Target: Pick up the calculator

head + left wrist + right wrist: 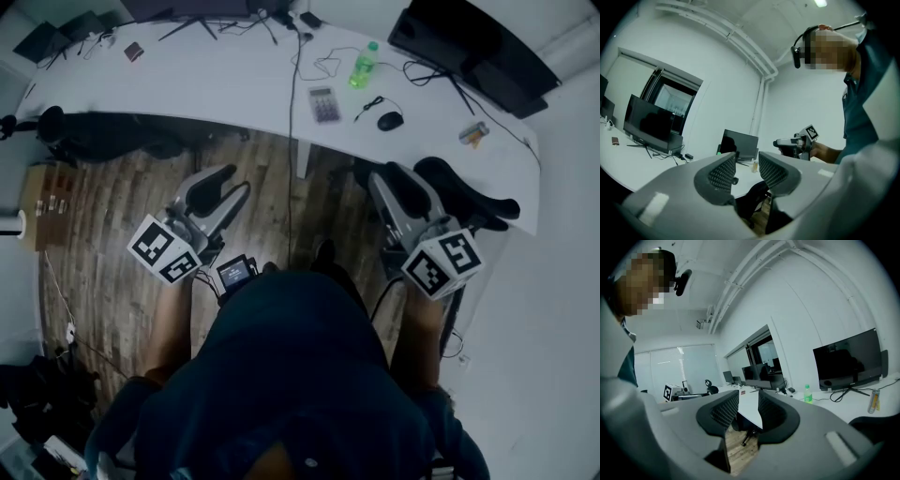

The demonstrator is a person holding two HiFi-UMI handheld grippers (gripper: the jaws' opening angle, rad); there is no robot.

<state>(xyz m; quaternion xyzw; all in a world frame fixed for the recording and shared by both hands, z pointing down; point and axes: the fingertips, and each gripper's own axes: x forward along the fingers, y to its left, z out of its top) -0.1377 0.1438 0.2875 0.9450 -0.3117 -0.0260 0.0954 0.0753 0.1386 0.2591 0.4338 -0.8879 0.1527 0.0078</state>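
In the head view the grey calculator (323,103) lies flat on the white curved table (216,84), near its front edge. Both grippers hang over the wooden floor, short of the table and apart from the calculator. My left gripper (225,190) stands open with nothing between its jaws, below and left of the calculator. My right gripper (392,180) is open and empty too, below and right of it. The left gripper view (746,168) and the right gripper view (747,411) each show a clear gap between the pads. Neither gripper view shows the calculator.
A green bottle (364,64), a black mouse (390,120) and loose cables lie near the calculator. A dark monitor (469,42) stands at the back right. Black chairs (94,136) (473,199) sit under the table edge. A cable hangs down to the floor.
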